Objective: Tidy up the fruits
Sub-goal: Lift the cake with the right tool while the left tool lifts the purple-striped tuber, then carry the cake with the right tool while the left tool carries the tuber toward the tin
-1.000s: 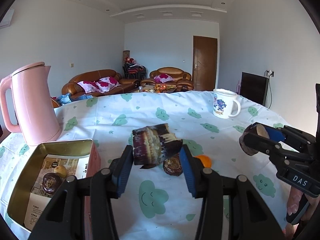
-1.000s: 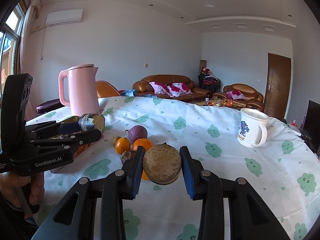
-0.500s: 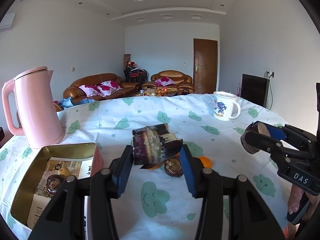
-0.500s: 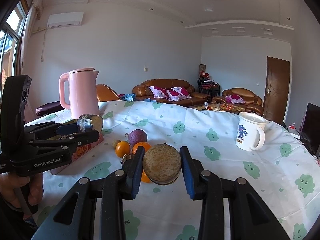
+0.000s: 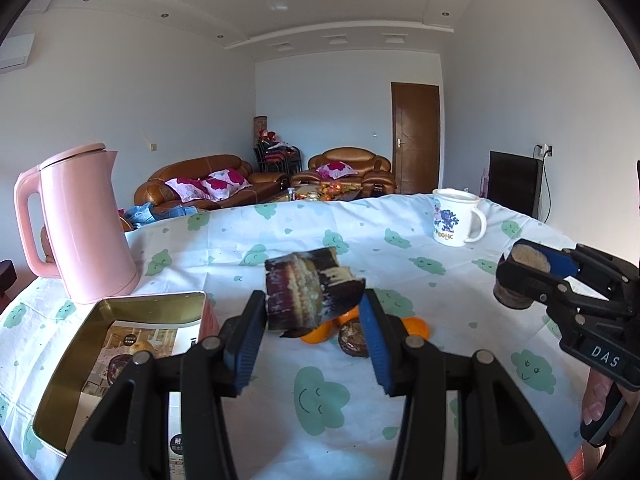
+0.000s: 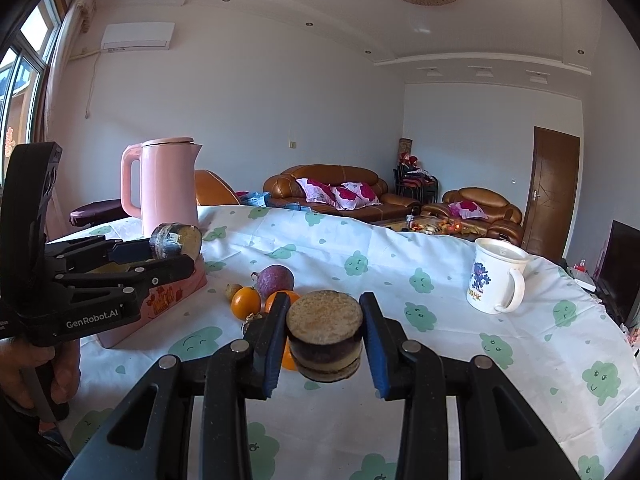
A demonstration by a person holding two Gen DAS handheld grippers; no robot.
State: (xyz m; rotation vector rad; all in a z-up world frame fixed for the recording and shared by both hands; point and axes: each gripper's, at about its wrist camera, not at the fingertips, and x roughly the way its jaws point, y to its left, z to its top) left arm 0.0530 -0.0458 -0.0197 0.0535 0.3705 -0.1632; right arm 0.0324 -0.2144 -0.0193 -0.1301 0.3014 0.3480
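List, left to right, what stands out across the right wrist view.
Left gripper holding a dark fruit piece → pink plastic kettle → purple round fruit → round cut fruit slice → white printed mug.

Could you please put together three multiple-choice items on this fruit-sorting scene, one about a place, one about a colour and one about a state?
1. Where does the tall plastic kettle stand?
A. beside the open gold-lined tin box
B. beside the white printed mug
C. on the sofa

2. What colour is the kettle?
A. white
B. pink
C. blue

3. What is the right gripper doing?
A. hanging open
B. resting on the table
C. clamping a round dark cut fruit piece

Answers:
1 A: the kettle rises just behind the tin, far from the mug.
2 B: its body and lid are pink.
3 C: both blue pads press the piece's sides above the cloud-print tablecloth.
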